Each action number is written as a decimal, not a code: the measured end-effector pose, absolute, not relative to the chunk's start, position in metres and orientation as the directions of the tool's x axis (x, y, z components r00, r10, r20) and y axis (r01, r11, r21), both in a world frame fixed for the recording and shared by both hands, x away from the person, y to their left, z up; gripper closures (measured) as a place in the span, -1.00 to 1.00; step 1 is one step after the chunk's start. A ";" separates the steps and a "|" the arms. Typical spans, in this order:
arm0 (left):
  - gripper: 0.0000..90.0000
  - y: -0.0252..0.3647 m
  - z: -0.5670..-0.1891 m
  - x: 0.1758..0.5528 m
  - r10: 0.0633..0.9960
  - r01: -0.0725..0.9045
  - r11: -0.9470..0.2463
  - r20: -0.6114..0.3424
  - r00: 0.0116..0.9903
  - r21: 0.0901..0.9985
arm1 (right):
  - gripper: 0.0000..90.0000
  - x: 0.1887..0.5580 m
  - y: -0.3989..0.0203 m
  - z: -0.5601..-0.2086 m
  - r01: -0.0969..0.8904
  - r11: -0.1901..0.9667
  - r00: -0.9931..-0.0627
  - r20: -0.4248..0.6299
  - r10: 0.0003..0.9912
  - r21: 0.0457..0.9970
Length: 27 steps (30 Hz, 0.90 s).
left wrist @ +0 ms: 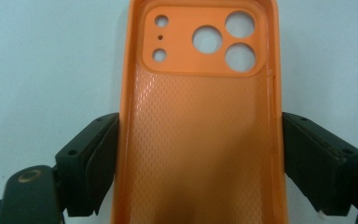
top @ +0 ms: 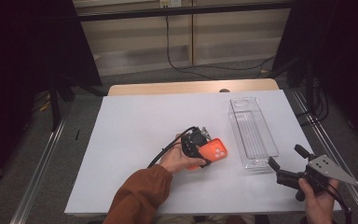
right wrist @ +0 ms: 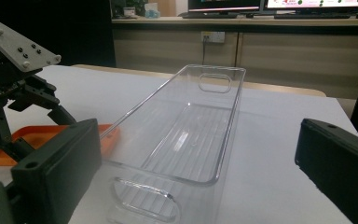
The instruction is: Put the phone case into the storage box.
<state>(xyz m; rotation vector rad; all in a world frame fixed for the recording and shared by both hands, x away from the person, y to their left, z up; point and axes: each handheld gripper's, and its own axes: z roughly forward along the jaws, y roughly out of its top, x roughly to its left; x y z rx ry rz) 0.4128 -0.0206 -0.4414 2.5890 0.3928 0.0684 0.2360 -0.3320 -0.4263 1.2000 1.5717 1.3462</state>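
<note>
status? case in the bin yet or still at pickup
Still at pickup. Done: the left gripper has its jaws against both long sides of the orange phone case, which lies open side up on the white table. In hand: that grasp. Left, likely: lift and place it in the clear bin, which holds nothing. The right gripper waits open beside the bin.

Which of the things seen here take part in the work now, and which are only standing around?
In the work:
- orange phone case, clamped at its sides by the left gripper
- clear plastic tray, empty, which the open right gripper faces

Standing around:
- white table sheet, merely the work surface
- black cable on the floor behind the table
- monitors on the far counter
</note>
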 end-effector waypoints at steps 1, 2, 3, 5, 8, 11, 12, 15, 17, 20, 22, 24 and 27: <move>-0.64 -0.021 -0.441 0.413 0.289 0.263 -0.825 -0.026 0.957 0.501 | -1.00 0.236 -0.332 -0.426 0.188 0.016 -0.296 0.041 0.954 0.982; -0.63 -0.021 -0.441 0.412 0.292 0.265 -0.824 -0.026 0.956 0.502 | -1.00 0.236 -0.332 -0.426 0.188 0.016 -0.296 0.041 0.954 0.982; -0.63 -0.021 -0.441 0.412 0.292 0.265 -0.823 -0.027 0.956 0.503 | -1.00 0.236 -0.332 -0.426 0.187 0.014 -0.296 0.043 0.954 0.982; -0.63 -0.020 -0.441 0.412 0.289 0.263 -0.825 -0.026 0.957 0.500 | -1.00 0.236 -0.332 -0.426 0.186 0.011 -0.297 0.045 0.954 0.982; -0.63 -0.020 -0.440 0.411 0.291 0.261 -0.825 -0.018 0.957 0.501 | -1.00 0.236 -0.332 -0.426 0.189 0.014 -0.297 0.043 0.954 0.982; -0.63 -0.019 -0.441 0.411 0.297 0.266 -0.822 -0.018 0.955 0.504 | -1.00 0.236 -0.332 -0.426 0.188 0.010 -0.297 0.047 0.954 0.982; -0.63 -0.019 -0.441 0.411 0.304 0.273 -0.818 -0.023 0.952 0.507 | -1.00 0.236 -0.332 -0.426 0.188 0.010 -0.296 0.047 0.954 0.982; -0.63 -0.019 -0.441 0.410 0.303 0.270 -0.816 -0.019 0.953 0.511 | -1.00 0.236 -0.332 -0.426 0.188 0.010 -0.296 0.047 0.954 0.982; -0.63 -0.018 -0.440 0.410 0.299 0.261 -0.816 -0.011 0.954 0.516 | -1.00 0.236 -0.332 -0.426 0.189 0.009 -0.295 0.048 0.954 0.982; -0.63 -0.017 -0.437 0.409 0.304 0.263 -0.806 -0.010 0.953 0.530 | -1.00 0.236 -0.332 -0.426 0.190 0.007 -0.295 0.050 0.954 0.982; -0.63 -0.014 -0.433 0.409 0.312 0.267 -0.798 -0.008 0.950 0.541 | -1.00 0.236 -0.332 -0.426 0.189 0.005 -0.293 0.051 0.955 0.982; -0.63 -0.012 -0.429 0.409 0.324 0.276 -0.783 -0.014 0.946 0.557 | -1.00 0.236 -0.332 -0.426 0.190 0.006 -0.293 0.051 0.955 0.982; -0.63 -0.009 -0.427 0.409 0.334 0.281 -0.776 -0.010 0.942 0.565 | -1.00 0.236 -0.332 -0.426 0.191 0.007 -0.295 0.051 0.954 0.982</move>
